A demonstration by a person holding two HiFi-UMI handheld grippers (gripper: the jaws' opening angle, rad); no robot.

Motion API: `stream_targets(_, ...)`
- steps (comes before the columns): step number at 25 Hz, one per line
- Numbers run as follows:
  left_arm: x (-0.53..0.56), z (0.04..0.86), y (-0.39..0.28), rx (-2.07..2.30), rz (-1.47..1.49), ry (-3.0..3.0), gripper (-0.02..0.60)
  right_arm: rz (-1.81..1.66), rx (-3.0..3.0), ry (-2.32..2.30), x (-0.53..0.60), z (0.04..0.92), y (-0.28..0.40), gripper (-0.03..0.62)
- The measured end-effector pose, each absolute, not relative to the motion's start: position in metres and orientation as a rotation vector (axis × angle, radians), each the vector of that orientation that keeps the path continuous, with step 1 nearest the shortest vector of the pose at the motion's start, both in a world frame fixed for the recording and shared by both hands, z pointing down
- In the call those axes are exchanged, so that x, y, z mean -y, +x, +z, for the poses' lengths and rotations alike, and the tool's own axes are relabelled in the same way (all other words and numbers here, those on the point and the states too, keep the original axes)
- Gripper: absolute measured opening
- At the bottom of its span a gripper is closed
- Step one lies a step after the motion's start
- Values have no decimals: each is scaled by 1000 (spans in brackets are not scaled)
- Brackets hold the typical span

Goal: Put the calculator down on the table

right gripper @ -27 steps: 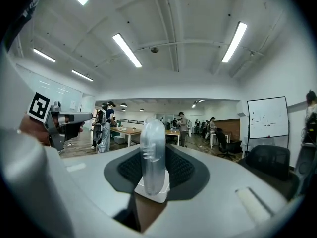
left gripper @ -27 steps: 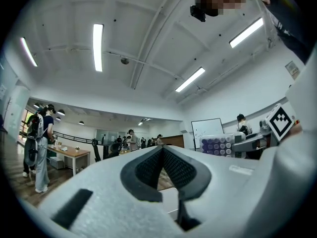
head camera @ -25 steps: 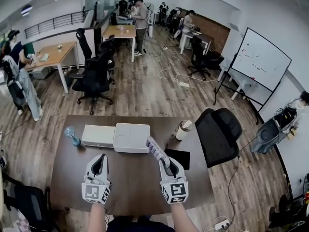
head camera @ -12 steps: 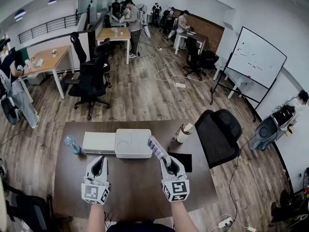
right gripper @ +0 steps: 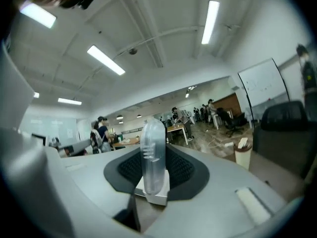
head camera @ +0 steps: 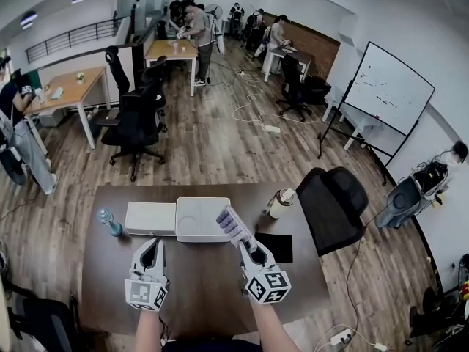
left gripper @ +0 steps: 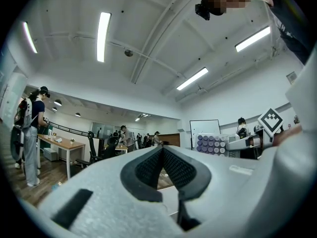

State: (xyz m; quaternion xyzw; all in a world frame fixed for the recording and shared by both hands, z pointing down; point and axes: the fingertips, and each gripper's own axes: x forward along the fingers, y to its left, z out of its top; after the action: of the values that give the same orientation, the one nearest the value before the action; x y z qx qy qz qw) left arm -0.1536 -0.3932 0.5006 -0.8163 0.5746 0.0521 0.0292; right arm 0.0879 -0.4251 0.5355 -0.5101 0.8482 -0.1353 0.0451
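Count: two tongs, one calculator, two white boxes, one blue bottle, one lidded cup, one black flat pad.

The left tongs (head camera: 152,242) are pressed together with nothing between them, above the tabletop (head camera: 198,288). The right tongs (head camera: 250,246) pinch the calculator (head camera: 231,224) by its near end. It is held clear of the tabletop and projects toward 11 o'clock, with its far end over the near corner of the square white box (head camera: 199,218). The flatter white box (head camera: 149,218) adjoins that box at 9 o'clock. The blue bottle (head camera: 110,222) stands at 9 o'clock of both. The lidded cup (head camera: 279,202) stands at 1 o'clock of the right tongs. The black flat pad (head camera: 277,246) lies at their 3 o'clock.

Change from one second ago: the right tongs have rolled, so their marker cube (head camera: 267,288) sits skewed and the calculator leans further left.

Writing: the whiteboard (head camera: 388,88) marks are too small to read.
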Motion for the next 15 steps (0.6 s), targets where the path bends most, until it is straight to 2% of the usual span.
stream_targets(7, 395, 503, -155, -1760, 178, -2536, -5, -981, -2063, -1215, 433, 549, 103, 117)
stream_targets(11, 394, 501, -156, -1754, 166, -2537, -5, -1191, -1676, -973, 437, 564, 113, 117)
stream_targets(15, 397, 503, -157, -1761, 172, -2532, -5, -1289, -1492, -931, 438, 585, 118, 117)
